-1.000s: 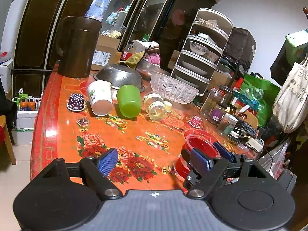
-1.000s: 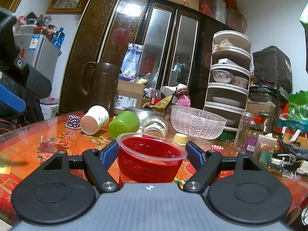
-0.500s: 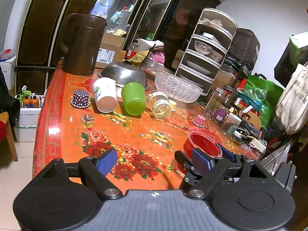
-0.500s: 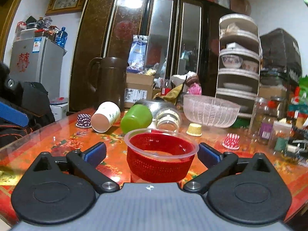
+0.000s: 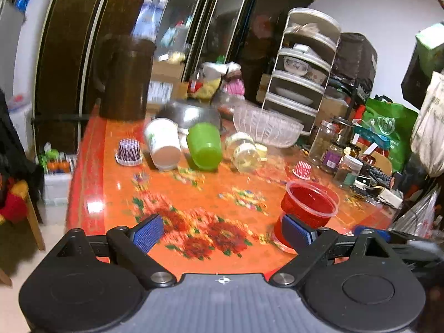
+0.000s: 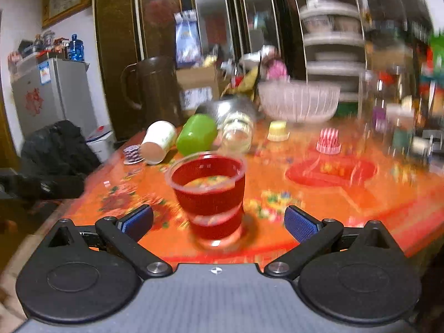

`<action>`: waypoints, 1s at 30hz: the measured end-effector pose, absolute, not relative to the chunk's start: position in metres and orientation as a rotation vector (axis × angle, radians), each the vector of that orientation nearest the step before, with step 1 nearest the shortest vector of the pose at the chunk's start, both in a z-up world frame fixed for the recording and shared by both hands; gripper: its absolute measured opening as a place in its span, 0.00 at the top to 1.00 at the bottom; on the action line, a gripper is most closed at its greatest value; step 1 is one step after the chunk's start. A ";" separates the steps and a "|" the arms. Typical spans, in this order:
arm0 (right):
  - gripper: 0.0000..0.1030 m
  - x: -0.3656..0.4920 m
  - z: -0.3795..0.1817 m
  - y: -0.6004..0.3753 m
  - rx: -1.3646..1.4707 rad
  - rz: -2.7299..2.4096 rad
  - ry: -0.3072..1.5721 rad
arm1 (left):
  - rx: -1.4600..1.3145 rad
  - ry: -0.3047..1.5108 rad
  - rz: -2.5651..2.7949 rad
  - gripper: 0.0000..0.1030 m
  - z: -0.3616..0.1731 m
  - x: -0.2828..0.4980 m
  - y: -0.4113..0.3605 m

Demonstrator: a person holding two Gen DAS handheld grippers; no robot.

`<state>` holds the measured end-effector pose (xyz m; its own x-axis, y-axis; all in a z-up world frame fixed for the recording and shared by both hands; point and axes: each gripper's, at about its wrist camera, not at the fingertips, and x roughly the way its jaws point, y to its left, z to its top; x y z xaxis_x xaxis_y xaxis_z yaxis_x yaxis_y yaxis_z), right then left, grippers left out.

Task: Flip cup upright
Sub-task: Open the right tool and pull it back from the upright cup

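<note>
A red plastic cup (image 6: pixel 208 194) stands upright on the orange floral table (image 6: pixel 319 211), just beyond my open right gripper (image 6: pixel 219 222), not touching its pads. It shows in the left wrist view (image 5: pixel 309 208) at the right, behind the right pad of my open, empty left gripper (image 5: pixel 222 233). A white paper cup (image 5: pixel 163 147), a green cup (image 5: pixel 204 145) and a glass jar (image 5: pixel 244 151) lie on their sides at the table's far end.
A brown pitcher (image 5: pixel 123 79), a steel bowl (image 5: pixel 191 113) and a clear ribbed bowl (image 5: pixel 266 129) stand at the back. Cupcake liners (image 5: pixel 129 151) and jars (image 5: pixel 330 149) are scattered about. A red lid (image 6: pixel 330 170) lies right of the cup. A tiered rack (image 5: pixel 302 66) stands behind.
My right gripper has opened wider and drawn back from the red cup, which now stands free on the table. The left gripper has lifted and pulled back a little.
</note>
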<state>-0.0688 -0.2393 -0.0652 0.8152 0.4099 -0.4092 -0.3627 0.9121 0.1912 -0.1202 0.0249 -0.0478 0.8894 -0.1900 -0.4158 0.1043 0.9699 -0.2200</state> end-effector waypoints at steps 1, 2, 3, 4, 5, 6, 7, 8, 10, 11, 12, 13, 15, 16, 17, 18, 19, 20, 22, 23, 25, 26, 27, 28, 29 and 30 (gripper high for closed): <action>0.01 -0.070 -0.062 -0.246 0.141 0.433 0.496 | -0.162 0.445 -0.136 0.01 -0.046 -0.122 0.022; 0.01 -0.069 -0.059 -0.253 0.189 0.460 0.539 | -0.126 0.442 -0.123 0.00 -0.044 -0.124 0.019; 0.01 -0.066 -0.057 -0.262 0.263 0.518 0.603 | -0.102 0.443 -0.122 0.00 -0.043 -0.125 0.017; 0.01 -0.061 -0.056 -0.270 0.357 0.597 0.697 | -0.083 0.448 -0.122 0.00 -0.041 -0.125 0.015; 0.01 -0.057 -0.054 -0.275 0.427 0.650 0.761 | -0.063 0.449 -0.120 0.00 -0.038 -0.127 0.012; 0.01 -0.057 -0.050 -0.280 0.470 0.679 0.774 | -0.040 0.448 -0.119 0.00 -0.035 -0.129 0.009; 0.01 -0.063 -0.042 -0.284 0.452 0.665 0.725 | -0.019 0.451 -0.121 0.00 -0.032 -0.131 0.006; 0.01 -0.071 -0.034 -0.284 0.387 0.610 0.658 | -0.002 0.463 -0.123 0.00 -0.027 -0.132 0.003; 0.01 -0.091 -0.018 -0.279 0.209 0.443 0.512 | 0.013 0.464 -0.145 0.00 -0.017 -0.138 -0.002; 0.01 -0.100 -0.013 -0.276 0.142 0.389 0.453 | 0.016 0.457 -0.154 0.00 -0.011 -0.142 -0.004; 0.01 -0.111 -0.008 -0.274 0.097 0.360 0.393 | 0.018 0.452 -0.158 0.00 -0.004 -0.146 -0.006; 0.01 -0.119 -0.004 -0.273 0.081 0.352 0.355 | 0.018 0.445 -0.165 0.00 0.002 -0.150 -0.008; 0.01 -0.135 0.004 -0.273 0.076 0.354 0.312 | 0.021 0.431 -0.191 0.00 0.015 -0.158 -0.013; 0.01 -0.141 0.009 -0.274 0.073 0.359 0.307 | 0.021 0.432 -0.198 0.00 0.021 -0.161 -0.016; 0.01 -0.146 0.013 -0.274 0.062 0.364 0.320 | 0.017 0.432 -0.204 0.00 0.025 -0.164 -0.019; 0.01 -0.151 0.017 -0.274 0.055 0.364 0.330 | 0.014 0.430 -0.213 0.00 0.029 -0.166 -0.021; 0.01 -0.157 0.021 -0.275 0.052 0.365 0.328 | 0.011 0.431 -0.222 0.00 0.031 -0.168 -0.024; 0.01 -0.157 0.026 -0.277 0.054 0.367 0.332 | 0.007 0.434 -0.229 0.00 0.033 -0.168 -0.025; 0.01 -0.160 0.029 -0.283 0.062 0.400 0.367 | -0.001 0.434 -0.240 0.00 0.036 -0.169 -0.029; 0.01 -0.159 0.028 -0.284 0.069 0.419 0.379 | -0.006 0.431 -0.244 0.00 0.037 -0.169 -0.030; 0.01 -0.153 0.023 -0.284 0.072 0.422 0.408 | -0.022 0.447 -0.242 0.00 0.038 -0.165 -0.032; 0.01 -0.148 0.019 -0.283 0.076 0.410 0.428 | -0.027 0.452 -0.243 0.00 0.038 -0.163 -0.033; 0.01 -0.141 0.014 -0.283 0.082 0.404 0.442 | -0.024 0.458 -0.246 0.00 0.037 -0.160 -0.034; 0.01 -0.134 0.010 -0.283 0.087 0.404 0.460 | -0.015 0.467 -0.242 0.00 0.036 -0.156 -0.035; 0.01 -0.126 0.007 -0.284 0.095 0.403 0.479 | -0.005 0.475 -0.231 0.00 0.034 -0.153 -0.036; 0.01 -0.118 0.003 -0.285 0.103 0.405 0.494 | 0.001 0.482 -0.214 0.00 0.031 -0.149 -0.036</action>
